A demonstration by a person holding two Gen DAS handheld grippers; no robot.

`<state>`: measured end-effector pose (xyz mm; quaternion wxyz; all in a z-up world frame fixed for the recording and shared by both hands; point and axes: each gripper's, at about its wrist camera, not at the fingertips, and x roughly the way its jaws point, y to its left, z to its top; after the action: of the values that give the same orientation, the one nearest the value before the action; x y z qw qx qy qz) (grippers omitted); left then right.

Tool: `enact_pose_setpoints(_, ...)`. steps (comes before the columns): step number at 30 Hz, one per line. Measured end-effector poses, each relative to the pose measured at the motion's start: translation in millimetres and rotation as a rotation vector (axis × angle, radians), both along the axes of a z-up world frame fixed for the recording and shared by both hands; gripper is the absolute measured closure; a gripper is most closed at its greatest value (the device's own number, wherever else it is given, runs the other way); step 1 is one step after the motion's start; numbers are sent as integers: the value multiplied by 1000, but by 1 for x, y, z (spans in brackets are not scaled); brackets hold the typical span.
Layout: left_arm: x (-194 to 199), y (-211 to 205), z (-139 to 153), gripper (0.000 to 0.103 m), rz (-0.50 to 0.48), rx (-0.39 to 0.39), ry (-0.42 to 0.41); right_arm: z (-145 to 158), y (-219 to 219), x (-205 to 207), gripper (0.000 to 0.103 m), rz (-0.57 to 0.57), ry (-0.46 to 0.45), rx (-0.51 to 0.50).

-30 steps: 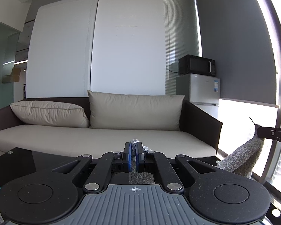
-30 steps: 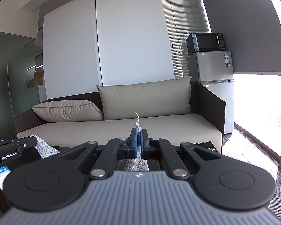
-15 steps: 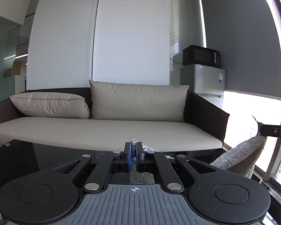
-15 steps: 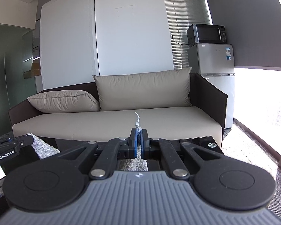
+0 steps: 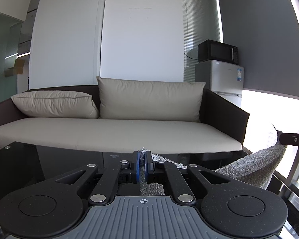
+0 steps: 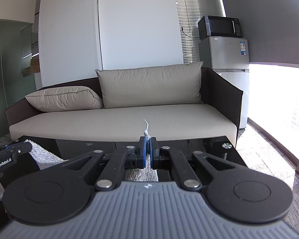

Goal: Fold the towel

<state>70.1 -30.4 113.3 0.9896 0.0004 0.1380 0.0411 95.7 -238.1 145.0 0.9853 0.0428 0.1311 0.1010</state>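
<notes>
We have the left gripper (image 5: 142,160) pinching one corner of the grey towel (image 5: 255,169), the right gripper (image 6: 148,149) pinching another. Both jaw pairs are pressed onto fabric. The towel sags between them, just ahead of the jaws, above the black glass table (image 5: 59,159).

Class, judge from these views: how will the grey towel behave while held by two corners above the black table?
Probably floppy: the towel sags between the left gripper and the right gripper. Its shaggy pile likely resists slipping. It seems light.
</notes>
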Motion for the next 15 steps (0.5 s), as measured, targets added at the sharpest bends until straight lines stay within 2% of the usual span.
enact_pose_setpoints(15,29,2,-19,99,2,16,50,-16,0,27,100,-7,48,1)
